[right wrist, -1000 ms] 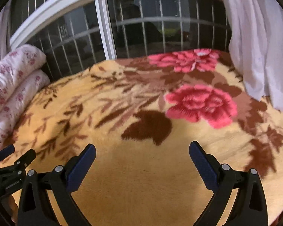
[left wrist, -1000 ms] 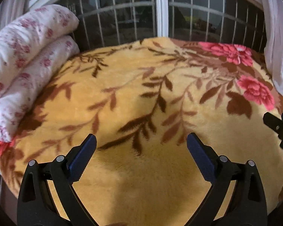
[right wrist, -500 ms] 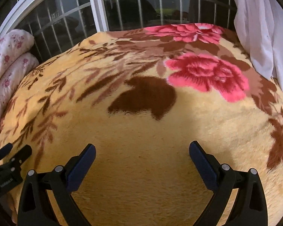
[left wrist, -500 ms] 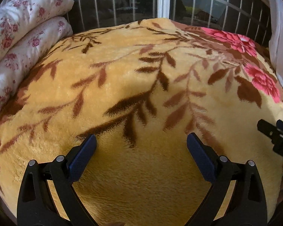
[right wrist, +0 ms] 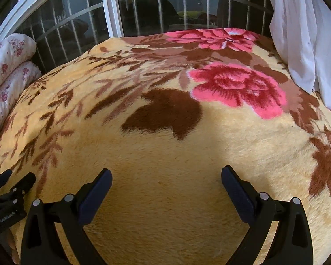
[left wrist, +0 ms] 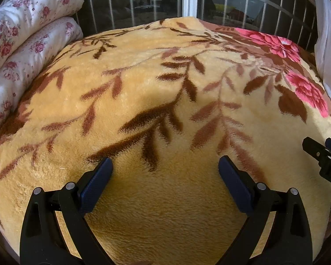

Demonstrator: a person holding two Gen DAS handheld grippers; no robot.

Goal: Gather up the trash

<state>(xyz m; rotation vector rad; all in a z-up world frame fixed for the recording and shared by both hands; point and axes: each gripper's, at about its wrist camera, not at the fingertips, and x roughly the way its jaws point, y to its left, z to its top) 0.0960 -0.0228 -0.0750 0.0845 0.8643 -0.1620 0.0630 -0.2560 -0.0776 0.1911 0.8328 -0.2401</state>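
Note:
No trash shows in either view. A yellow plush blanket (left wrist: 143, 84) with brown leaves and pink flowers covers the bed and fills both views (right wrist: 165, 198). My left gripper (left wrist: 165, 165) hangs open just above the blanket's near part, nothing between its blue pads. My right gripper (right wrist: 166, 175) is open too, over plain yellow pile below a dark brown leaf (right wrist: 165, 114). Each gripper peeks into the other's view: the right one at the right edge (left wrist: 324, 161), the left one at the lower left (right wrist: 8, 190).
Folded white bedding with small red flowers (left wrist: 22, 44) is stacked along the bed's left side. A barred window (right wrist: 143, 11) runs behind the bed. A white curtain (right wrist: 302, 33) hangs at the right, touching the blanket's far right corner.
Both grippers have tilted down and moved closer to the blanket; the window has slid up and out of frame. Both stay open and hold nothing.

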